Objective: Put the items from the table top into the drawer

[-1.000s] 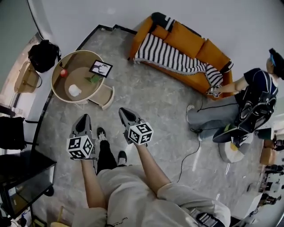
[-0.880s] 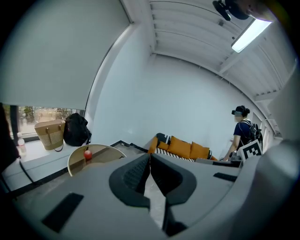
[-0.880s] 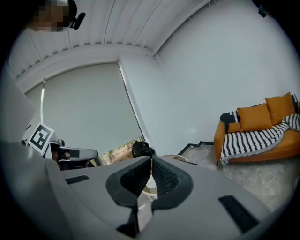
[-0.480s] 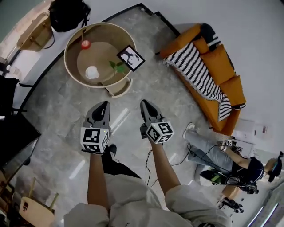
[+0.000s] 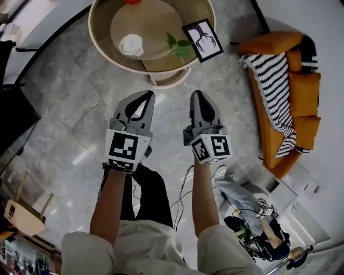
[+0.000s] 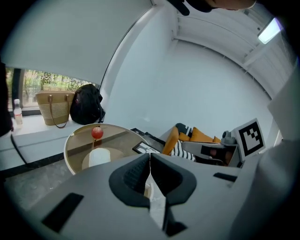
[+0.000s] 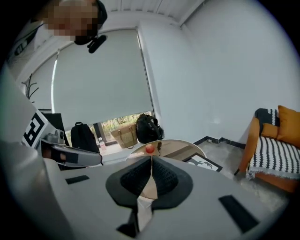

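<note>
Wood and glass make up the round table [image 5: 102, 32] at the top of the head view, well apart from both tools. On it lie a white cup [image 5: 131, 44], a green sprig of leaves [image 5: 177, 45] and a framed picture [image 5: 202, 39], with a red apple [image 5: 131, 1] at the far edge. A drawer [image 5: 172, 83] stands pulled out from the table's near side, below the leaves.

The left tongs [image 5: 146, 95] and the right tongs [image 5: 196, 95] are held side by side over the grey stone floor [image 5: 70, 113], both pointing toward the table. Each pair is pressed together with nothing between its pads; in both gripper views the dark pads meet along one thin line.

From the left tongs [image 6: 150, 157] the apple [image 6: 97, 132] and the cup [image 6: 99, 157] show on the table [image 6: 75, 140]. A straw bag [image 6: 54, 105] and a black backpack [image 6: 88, 105] sit behind it by the window. An orange sofa [image 5: 301, 91] with a striped blanket [image 5: 271, 80] stands off to the right.
</note>
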The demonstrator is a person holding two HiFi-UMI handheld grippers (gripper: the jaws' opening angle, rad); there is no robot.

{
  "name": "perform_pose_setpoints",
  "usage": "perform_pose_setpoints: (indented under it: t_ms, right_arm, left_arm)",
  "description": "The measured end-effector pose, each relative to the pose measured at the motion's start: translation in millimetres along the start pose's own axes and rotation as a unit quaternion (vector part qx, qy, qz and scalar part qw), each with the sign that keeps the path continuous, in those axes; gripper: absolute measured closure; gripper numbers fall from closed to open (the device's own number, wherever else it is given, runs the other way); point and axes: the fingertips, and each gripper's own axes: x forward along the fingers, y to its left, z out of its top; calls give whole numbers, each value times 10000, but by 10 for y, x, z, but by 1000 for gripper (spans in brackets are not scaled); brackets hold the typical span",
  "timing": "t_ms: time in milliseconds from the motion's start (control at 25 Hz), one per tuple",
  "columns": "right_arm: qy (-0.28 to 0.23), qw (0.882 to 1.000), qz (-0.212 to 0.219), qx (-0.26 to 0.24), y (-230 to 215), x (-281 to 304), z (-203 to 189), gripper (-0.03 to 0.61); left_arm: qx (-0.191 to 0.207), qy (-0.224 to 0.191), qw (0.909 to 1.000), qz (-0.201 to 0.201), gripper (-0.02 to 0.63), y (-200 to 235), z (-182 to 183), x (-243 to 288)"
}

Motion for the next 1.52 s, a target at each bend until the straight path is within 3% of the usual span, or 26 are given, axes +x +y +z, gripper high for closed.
perform_pose_setpoints:
  t_ms: [280,400,600,680,840,1040,1160,1280,1400,1520]
  right_arm:
    - [-392,9990,172,-140,-335,348,-551,543]
    - [-487,9976,271,-408,-389,509,-862,543]
    - [-761,9947,408,-558,-623,783,-1274,543]
    - [-902,9934,453,-546,-728,891,-1379,543]
    - [-1140,9889,660,-681,-729,1069,-1604,543]
    - [-1781,9674,1700,-587,-413,1240,-1702,543]
    - [-1935,9592,1863,-882,-292,1328,-1745,541]
    - [-2001,9519,1939,-1274,-129,1347,-1728,541]
    - [-1935,9479,1988,-1567,48,1425,-1631,528]
    - [-1650,9496,2109,-1632,240,1585,-1584,418]
  left_arm:
    - [21,-487,9979,429,592,157,-576,493]
    - [225,-667,9959,560,592,184,-833,767]
    - [447,-414,9963,606,592,219,-1293,1208]
    - [728,-490,9946,555,593,207,-1357,1339]
    - [904,-666,9917,627,593,335,-1536,1450]
    - [1856,-1313,9679,1069,592,510,-1540,1403]
    - [1738,-1426,9689,1031,592,579,-1592,1345]
    - [1914,-1554,9638,1010,592,602,-1472,1172]
    - [1675,-1685,9667,953,592,678,-1369,913]
    - [1410,-1789,9685,1005,592,798,-1346,755]
